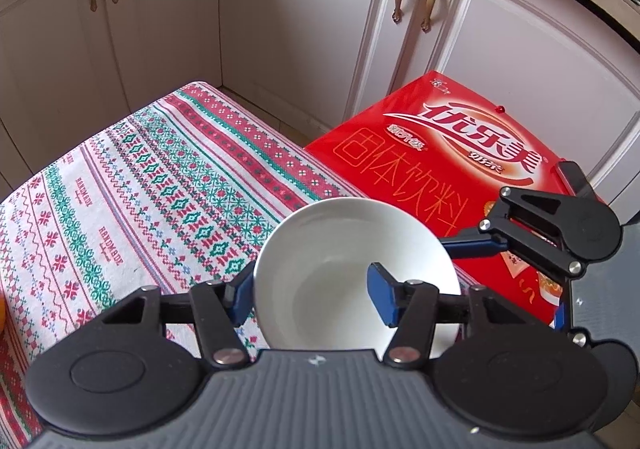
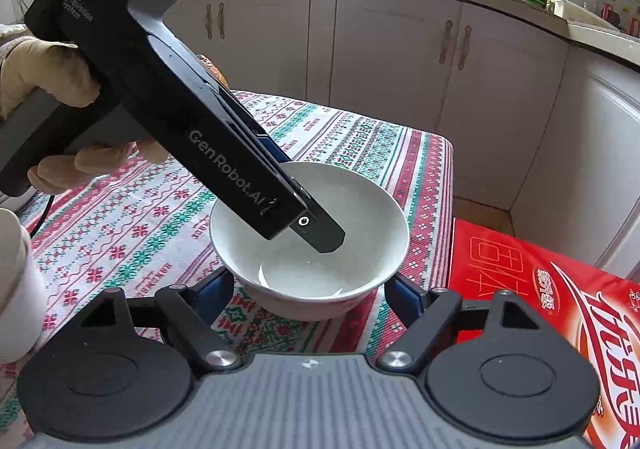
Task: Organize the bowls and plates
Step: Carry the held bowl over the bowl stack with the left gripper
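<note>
- Bowl (image 1: pixel 352 273) at the centre of it all: white, glazed, deep-sided, sitting on the patterned tablecloth (image 1: pixel 132 185) near the cloth's edge, just beside the red carton (image 1: pixel 460 153); no plate shows in either view
- Left gripper (image 1: pixel 312 291) comes down steeply and has the bowl's wall between its blue pads; one pad sits inside the bowl, the other outside the rim, and the jaws are drawn in tight on that wall; a rim pinch, then
- From the right wrist view the bowl (image 2: pixel 310 237) rests flat on its foot, with the left tool's black finger dipping inside it, and a gloved hand (image 2: pixel 44 85) wrapped round that tool's handle
- Right gripper (image 2: pixel 308 289) straddles the near side of the bowl, its blue pads to either flank of the body, roughly half spread; whether the pads actually press the glaze cannot be told, as the bowl hides the contact
- Handling, as a judgement: ceramic by the look, so stiff, fairly weighty for its size and unforgiving if it drops or knocks the carton; the glaze looks slick, so a pinch on the thin rim could let it swing or slide
- Best hold, most likely: the rim wall, pad inside and pad outside, seated deep rather than at the lip; or across the lower body where the curve narrows; kept level, moved slowly
</note>
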Demonstrator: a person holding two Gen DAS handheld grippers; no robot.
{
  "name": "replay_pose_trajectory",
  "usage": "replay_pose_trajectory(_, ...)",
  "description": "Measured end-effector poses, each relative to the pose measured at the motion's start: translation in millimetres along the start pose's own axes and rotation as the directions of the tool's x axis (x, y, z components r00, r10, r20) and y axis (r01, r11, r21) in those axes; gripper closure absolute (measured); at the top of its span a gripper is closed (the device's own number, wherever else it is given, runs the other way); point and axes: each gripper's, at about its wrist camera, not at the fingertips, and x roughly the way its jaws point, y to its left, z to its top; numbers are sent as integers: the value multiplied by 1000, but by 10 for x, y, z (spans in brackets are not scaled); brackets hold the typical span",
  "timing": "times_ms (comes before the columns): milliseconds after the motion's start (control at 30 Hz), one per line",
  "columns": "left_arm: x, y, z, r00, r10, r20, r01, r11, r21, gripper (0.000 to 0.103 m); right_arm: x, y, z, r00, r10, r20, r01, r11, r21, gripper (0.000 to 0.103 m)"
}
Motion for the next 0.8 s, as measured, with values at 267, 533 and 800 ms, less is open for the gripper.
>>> replay_pose_trajectory(267,-348,-122,-135,1000,5,31,-5,1000,-9,46,-276,154,65,999,33,-6,-33,999,-9,17)
replay_pose_trajectory(533,-765,-266,-336,998,39,52,-37,999,-34,46,-611,391,141,996,87,1,-87,996,-29,17)
replay_pose_trajectory(800,-1206,-425,-580,992,76,101,-73,997,-39,46,-891,706,171,994,111,13,-110,991,-73,17)
